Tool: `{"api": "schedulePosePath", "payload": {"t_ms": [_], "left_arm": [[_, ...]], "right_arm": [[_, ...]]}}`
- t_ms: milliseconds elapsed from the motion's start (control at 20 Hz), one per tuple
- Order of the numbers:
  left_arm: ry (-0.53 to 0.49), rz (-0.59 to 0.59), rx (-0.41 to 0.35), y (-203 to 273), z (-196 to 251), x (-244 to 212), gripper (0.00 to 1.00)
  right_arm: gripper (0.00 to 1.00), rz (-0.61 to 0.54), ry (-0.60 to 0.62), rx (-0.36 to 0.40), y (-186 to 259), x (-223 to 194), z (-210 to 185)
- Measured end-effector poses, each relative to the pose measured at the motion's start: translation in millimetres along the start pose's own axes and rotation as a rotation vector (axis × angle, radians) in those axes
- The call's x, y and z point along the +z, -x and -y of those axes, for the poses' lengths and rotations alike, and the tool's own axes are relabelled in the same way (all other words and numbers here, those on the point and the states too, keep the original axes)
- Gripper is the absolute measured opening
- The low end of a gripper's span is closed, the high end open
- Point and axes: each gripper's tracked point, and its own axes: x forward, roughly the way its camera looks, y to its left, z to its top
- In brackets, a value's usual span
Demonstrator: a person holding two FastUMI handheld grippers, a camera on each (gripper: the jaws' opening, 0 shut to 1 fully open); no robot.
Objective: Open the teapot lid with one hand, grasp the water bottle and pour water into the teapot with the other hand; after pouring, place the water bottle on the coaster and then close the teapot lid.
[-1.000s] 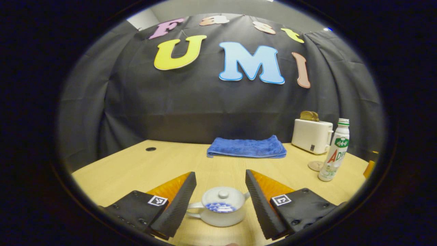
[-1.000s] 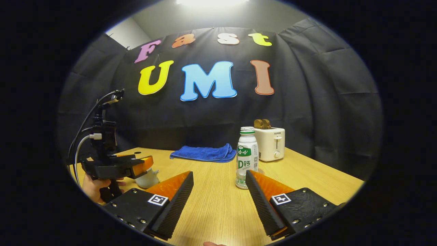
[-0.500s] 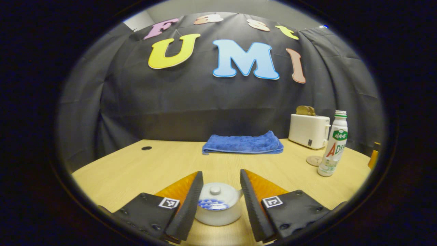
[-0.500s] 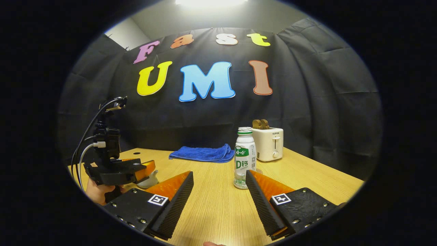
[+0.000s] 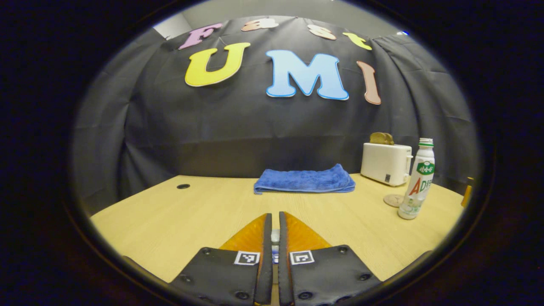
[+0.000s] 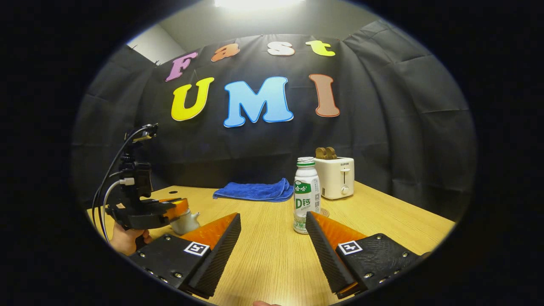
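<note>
Since the earlier frames, left gripper (image 5: 272,238) has narrowed from a wide spread around the teapot to a thin gap, its fingers pinched on the lid knob (image 5: 275,235), which peeks between them. Teapot (image 6: 185,221) sits on the near left of the table (image 6: 263,259), mostly hidden beneath that gripper; lid apparently seated. Right gripper (image 6: 273,229) hangs wide open, holding nothing. Water bottle (image 6: 306,195) stands upright just beyond it, beside the coaster (image 5: 393,199). Judgement: the grasp suits lifting the lid or having just reseated it.

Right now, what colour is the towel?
Blue towel; it shows best in the left gripper view.
</note>
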Motion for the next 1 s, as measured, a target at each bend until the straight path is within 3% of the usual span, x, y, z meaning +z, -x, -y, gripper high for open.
{"api": "schedulePosePath", "payload": {"t_ms": [200, 250, 350, 400, 450, 550, 750, 800, 850, 950, 1000], "left_arm": [[0.036, 0.025, -0.018, 4, -5, 8, 0.16], [0.052, 0.045, -0.023, 6, -7, 14, 0.12], [0.075, 0.088, -0.033, 12, -7, 26, 0.16], [0.082, 0.108, -0.037, 16, -7, 31, 0.12], [0.085, 0.123, -0.042, 20, -6, 36, 0.16], [0.096, 0.130, -0.059, 23, -4, 37, 0.12], [0.118, 0.137, -0.078, 29, -4, 38, 0.16], [0.113, 0.138, -0.081, 29, -3, 39, 0.12], [0.090, 0.136, -0.071, 31, -3, 39, 0.16], [0.048, 0.154, -0.056, 33, -5, 42, 0.12], [0.043, 0.170, -0.058, 37, -2, 48, 0.16]], "right_arm": [[0.94, 0.008, 0.018, 0.009, -3, 2, 2], [0.94, 0.013, 0.020, 0.013, -5, 3, 3], [0.94, 0.021, 0.030, 0.013, -9, 6, 8], [0.94, 0.023, 0.041, 0.007, -12, 9, 13], [0.94, 0.030, 0.055, 0.004, -15, 11, 17], [0.94, 0.053, 0.082, 0.035, -23, 20, 21], [0.94, 0.082, 0.152, -0.057, -52, 38, 60], [0.94, 0.084, 0.156, -0.061, -60, 39, 61], [0.94, 0.083, 0.161, -0.048, -69, 36, 58], [0.94, 0.054, 0.176, -0.071, -89, 25, 65], [0.94, 0.043, 0.181, -0.083, -97, 22, 66]]}}
